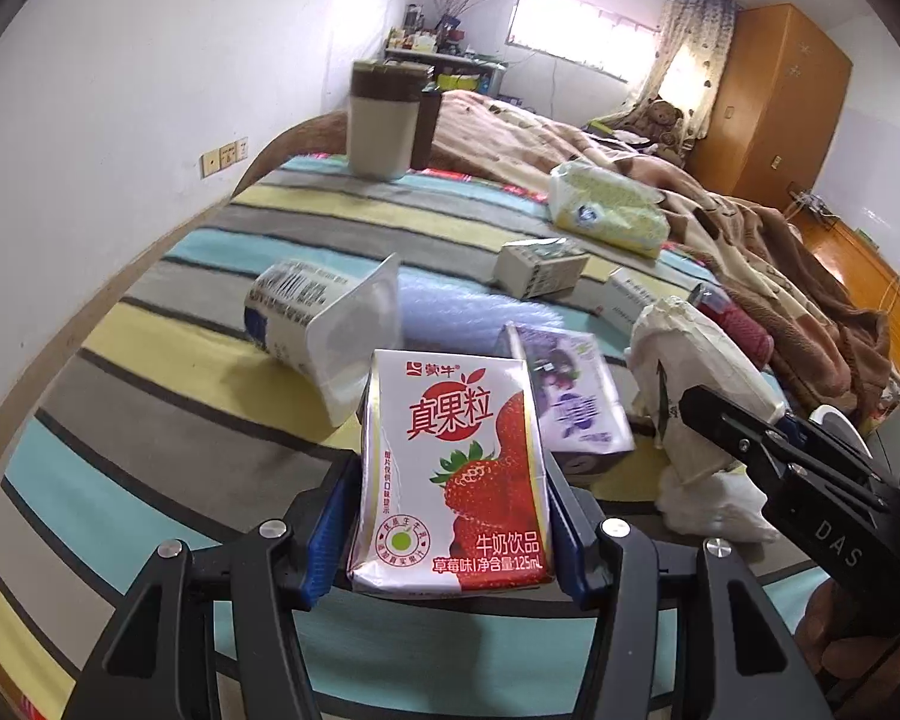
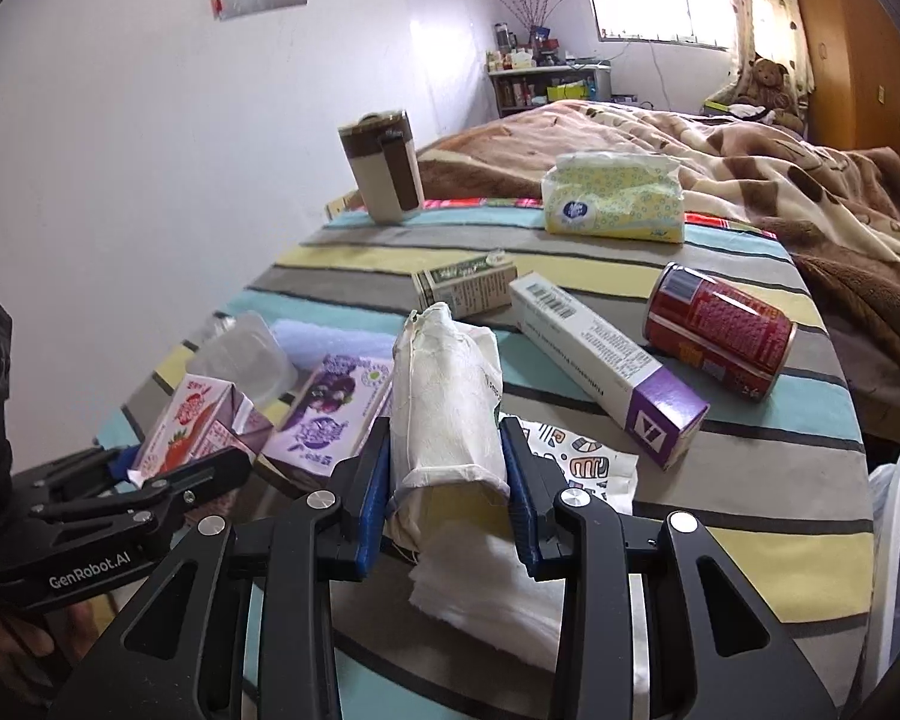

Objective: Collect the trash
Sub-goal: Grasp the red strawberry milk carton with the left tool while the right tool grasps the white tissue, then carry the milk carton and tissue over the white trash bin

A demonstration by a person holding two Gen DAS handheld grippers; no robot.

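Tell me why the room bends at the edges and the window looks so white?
Left wrist view: the fisheye lens curves the striped cloth and darkens the corners; the window is blown out by daylight; the strawberry milk carton stays sharp. Right wrist view: same curving, the window glares; the paper cup is clear.

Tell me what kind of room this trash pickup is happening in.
Most likely a lived-in bedroom at home. A bed with a rumpled brown blanket fills the far side, a teddy bear sits near the curtained window, and a wooden wardrobe stands in the corner.
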